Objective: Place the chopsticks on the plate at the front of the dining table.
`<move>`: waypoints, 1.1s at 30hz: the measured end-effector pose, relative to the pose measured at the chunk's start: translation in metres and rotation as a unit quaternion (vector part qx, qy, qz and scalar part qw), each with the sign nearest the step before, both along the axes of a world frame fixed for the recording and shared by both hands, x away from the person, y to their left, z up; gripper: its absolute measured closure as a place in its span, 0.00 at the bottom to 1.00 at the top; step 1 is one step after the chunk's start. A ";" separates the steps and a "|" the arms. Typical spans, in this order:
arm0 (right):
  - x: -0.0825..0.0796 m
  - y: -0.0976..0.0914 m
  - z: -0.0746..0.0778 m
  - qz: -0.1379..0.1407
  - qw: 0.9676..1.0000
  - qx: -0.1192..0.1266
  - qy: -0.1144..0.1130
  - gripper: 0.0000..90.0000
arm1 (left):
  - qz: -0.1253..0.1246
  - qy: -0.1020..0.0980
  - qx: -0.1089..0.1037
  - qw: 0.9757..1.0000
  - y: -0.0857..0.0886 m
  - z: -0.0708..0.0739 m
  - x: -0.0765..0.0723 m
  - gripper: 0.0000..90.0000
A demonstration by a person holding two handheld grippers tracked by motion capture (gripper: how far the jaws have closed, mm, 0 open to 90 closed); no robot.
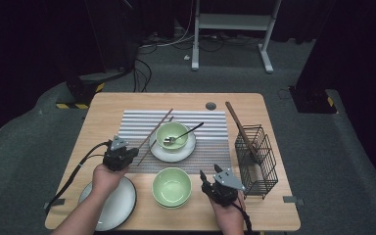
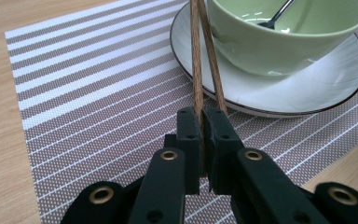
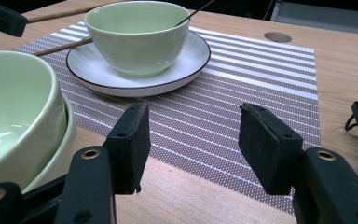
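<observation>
Wooden chopsticks (image 2: 204, 70) clamped, left gripper (image 2: 203, 122)

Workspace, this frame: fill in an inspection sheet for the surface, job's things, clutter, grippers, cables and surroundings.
Surface: wooden table with a striped placemat.
Job's things: pair of chopsticks leaning on the plate that carries a green bowl with a spoon.
Clutter: second green bowl near the front edge, an empty plate front left, a wire basket holding one chopstick.
Grippers: left gripper shut on the chopsticks; right gripper open, holding nothing, over the table.
Cables: one trails from the left gripper; more lie on the floor behind.
Surroundings: grey carpet, dark curtains, a white stand.
</observation>
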State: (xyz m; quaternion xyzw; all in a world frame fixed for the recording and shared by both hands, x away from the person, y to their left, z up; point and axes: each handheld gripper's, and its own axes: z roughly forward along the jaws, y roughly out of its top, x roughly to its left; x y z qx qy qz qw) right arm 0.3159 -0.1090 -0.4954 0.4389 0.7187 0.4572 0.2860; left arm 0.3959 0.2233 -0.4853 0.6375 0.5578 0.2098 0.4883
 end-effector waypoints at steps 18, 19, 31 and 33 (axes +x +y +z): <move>0.000 0.001 0.000 0.002 1.000 -0.001 -0.001 0.48 | 0.001 0.022 0.019 1.000 0.002 -0.009 -0.002 0.95; 0.000 0.001 0.000 0.002 1.000 -0.001 -0.001 0.48 | 0.001 0.022 0.019 1.000 0.002 -0.009 -0.002 0.94; 0.000 0.002 0.000 0.003 1.000 -0.001 0.001 0.48 | -0.004 0.037 0.028 0.999 0.000 -0.014 -0.001 0.94; -0.001 0.002 0.000 0.003 1.000 -0.001 0.001 0.48 | -0.005 0.039 0.029 0.999 0.000 -0.014 0.000 0.94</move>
